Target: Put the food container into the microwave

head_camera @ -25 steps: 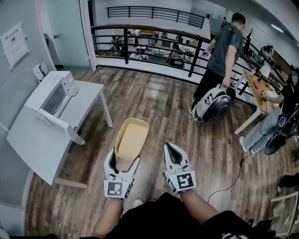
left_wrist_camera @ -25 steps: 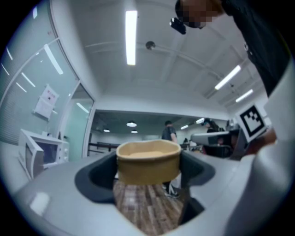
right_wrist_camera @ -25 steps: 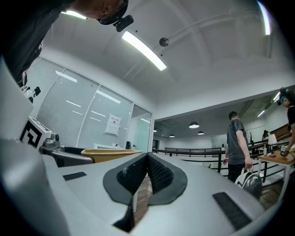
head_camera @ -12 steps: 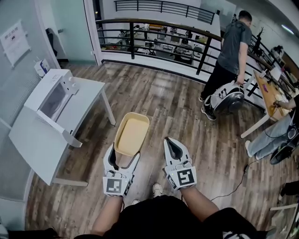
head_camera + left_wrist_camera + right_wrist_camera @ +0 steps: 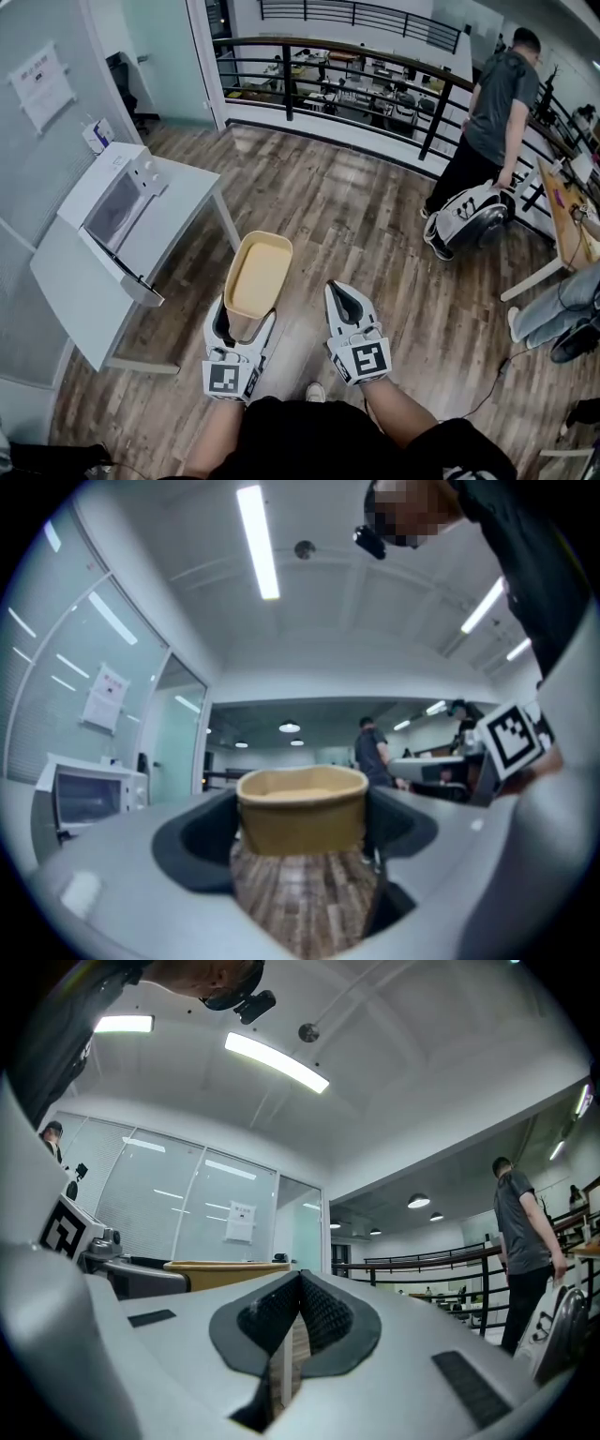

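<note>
A tan, empty food container [image 5: 257, 275] is held out over the wood floor by my left gripper [image 5: 241, 328], whose jaws are shut on its near end. In the left gripper view the container [image 5: 301, 810] sits clamped between the two dark pads. My right gripper [image 5: 344, 305] is beside it at the right, shut and empty, its ribbed pads meeting [image 5: 298, 1314]. The white microwave [image 5: 115, 195] stands on a white table [image 5: 178, 202] at the left, door closed; it also appears as the microwave [image 5: 89, 793] at the left of the left gripper view.
A person [image 5: 487, 122] stands at the back right by a grey-and-white rounded machine [image 5: 466, 217] on the floor. A black railing [image 5: 375, 89] runs across the back. Another table [image 5: 562, 220] is at the far right. A glass wall lies to the left.
The view has shifted: microwave table and standing person sit further right in the picture. Both grippers keep their pose, the container still in the left one.
</note>
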{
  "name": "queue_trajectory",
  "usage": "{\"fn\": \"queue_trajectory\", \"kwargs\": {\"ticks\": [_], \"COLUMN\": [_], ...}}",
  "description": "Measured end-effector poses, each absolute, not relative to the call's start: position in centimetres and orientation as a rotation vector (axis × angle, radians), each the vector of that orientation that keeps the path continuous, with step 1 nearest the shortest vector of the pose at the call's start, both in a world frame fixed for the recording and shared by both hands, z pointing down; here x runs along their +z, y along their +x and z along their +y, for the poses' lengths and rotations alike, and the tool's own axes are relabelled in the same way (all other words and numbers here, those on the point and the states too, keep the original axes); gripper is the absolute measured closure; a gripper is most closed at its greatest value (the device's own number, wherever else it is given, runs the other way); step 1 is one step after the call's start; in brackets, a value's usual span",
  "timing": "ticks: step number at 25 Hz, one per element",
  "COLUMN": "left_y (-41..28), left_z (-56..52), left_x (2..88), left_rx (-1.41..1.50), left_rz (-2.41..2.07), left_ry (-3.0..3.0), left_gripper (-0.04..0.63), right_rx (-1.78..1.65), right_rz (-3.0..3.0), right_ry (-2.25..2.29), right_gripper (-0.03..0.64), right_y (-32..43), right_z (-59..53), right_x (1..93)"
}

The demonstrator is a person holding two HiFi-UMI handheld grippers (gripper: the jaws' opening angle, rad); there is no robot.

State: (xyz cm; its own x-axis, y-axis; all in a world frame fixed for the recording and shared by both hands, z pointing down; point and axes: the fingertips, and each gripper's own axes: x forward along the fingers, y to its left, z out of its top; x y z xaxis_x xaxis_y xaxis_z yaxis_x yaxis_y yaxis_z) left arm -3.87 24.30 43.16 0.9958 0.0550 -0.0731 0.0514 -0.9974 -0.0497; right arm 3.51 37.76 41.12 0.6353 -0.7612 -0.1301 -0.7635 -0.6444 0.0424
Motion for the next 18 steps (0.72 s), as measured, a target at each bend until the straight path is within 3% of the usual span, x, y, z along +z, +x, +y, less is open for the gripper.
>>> {"fn": "queue_trajectory", "kwargs": {"ticks": [11, 18], "left_y": [-0.7, 3.9], "left_z": [18.6, 13.9], "left_x": [44.9, 43.2], "left_rx": [0.053, 0.168], "left_rz": [0.111, 0.085], "left_ry": [-3.126, -3.117], "left_gripper": [0.172, 0.172], "right_rx": [0.176, 0.222], "right_rz": [1.458, 1.496], "right_ry": [-2.731, -2.742], "right_gripper": [0.611, 0.611], "right_y": [7.5, 11.5], "right_z": [32.1, 26.2], "right_x": [42.2, 40.9]}}
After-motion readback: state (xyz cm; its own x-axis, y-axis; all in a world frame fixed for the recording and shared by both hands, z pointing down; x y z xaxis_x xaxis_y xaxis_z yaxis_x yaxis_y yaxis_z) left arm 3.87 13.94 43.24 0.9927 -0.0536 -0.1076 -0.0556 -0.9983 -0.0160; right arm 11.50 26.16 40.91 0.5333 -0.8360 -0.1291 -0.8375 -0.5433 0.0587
